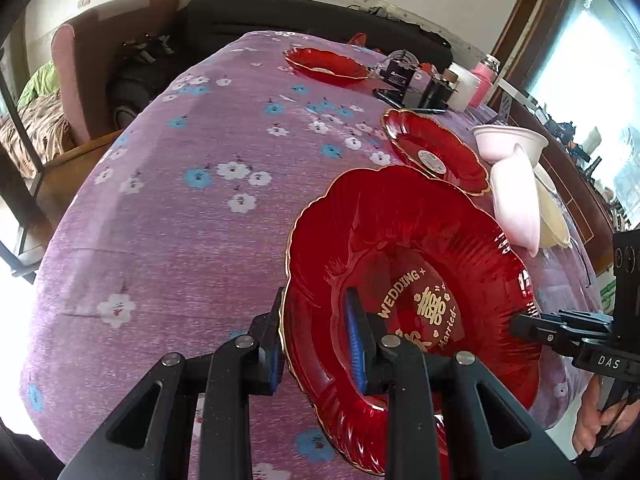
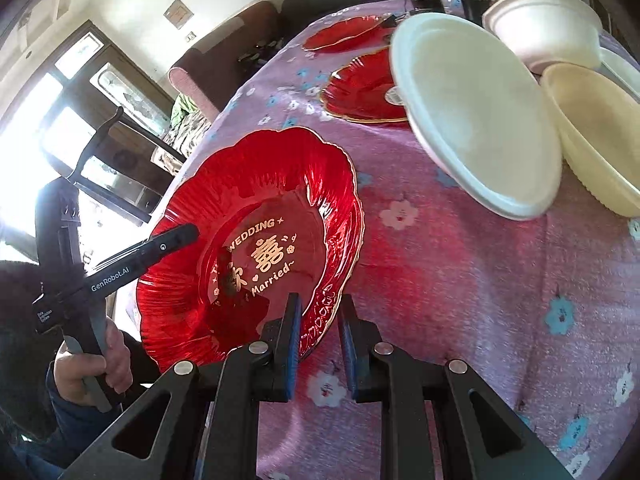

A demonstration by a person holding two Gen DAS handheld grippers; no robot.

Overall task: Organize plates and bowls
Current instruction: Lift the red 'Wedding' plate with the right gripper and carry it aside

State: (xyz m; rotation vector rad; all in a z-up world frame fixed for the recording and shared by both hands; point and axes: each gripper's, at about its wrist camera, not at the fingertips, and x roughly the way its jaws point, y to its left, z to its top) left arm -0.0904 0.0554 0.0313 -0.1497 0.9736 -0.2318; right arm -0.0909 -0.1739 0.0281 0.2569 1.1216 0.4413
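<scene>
A big red glass plate (image 1: 400, 240) (image 2: 260, 176) with a gold scalloped rim and gold "WEDDING" lettering is held over the purple floral tablecloth (image 1: 180, 220) (image 2: 460, 280). My left gripper (image 1: 316, 340) is shut on its left rim. My right gripper (image 2: 320, 340) is shut on the opposite rim. Each gripper also shows in the other's view: the right gripper (image 1: 516, 326) and the left gripper (image 2: 192, 234). Two smaller red plates (image 1: 436, 152) (image 1: 328, 64) lie farther back. A white bowl (image 2: 476, 112) leans tilted beside a cream bowl (image 2: 596, 132) and another white bowl (image 2: 544, 28).
Black gadgets and a white jar (image 1: 464, 84) and a pink jar (image 1: 486, 76) crowd the table's far right end. A pink chair (image 1: 80, 72) stands beyond the table's left side. A person's hand (image 2: 92, 364) grips the left tool's handle. The cloth's left half holds no dishes.
</scene>
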